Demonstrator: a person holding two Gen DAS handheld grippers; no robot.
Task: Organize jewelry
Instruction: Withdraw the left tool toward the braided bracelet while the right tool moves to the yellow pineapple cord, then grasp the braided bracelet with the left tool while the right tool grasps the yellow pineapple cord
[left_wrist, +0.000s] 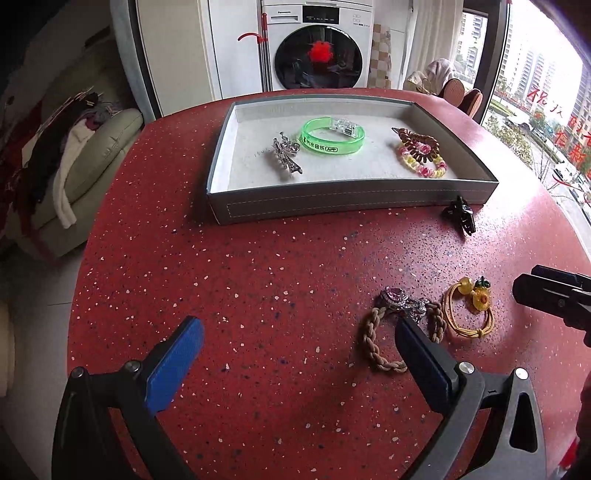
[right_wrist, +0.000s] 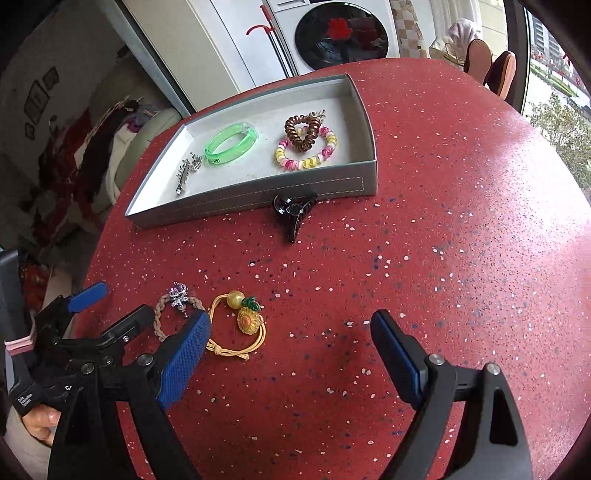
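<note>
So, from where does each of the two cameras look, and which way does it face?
Left wrist view: sits on the left claw, open above the red table, facing the grey tray; its own blue fingers show, and the right claw at the right edge.
Right wrist view: sits on the right claw, open, facing the same tray from further right; the left claw and a hand show at left.
Shared: tray, green bracelet, black hair clip, braided tie, yellow tie.
</note>
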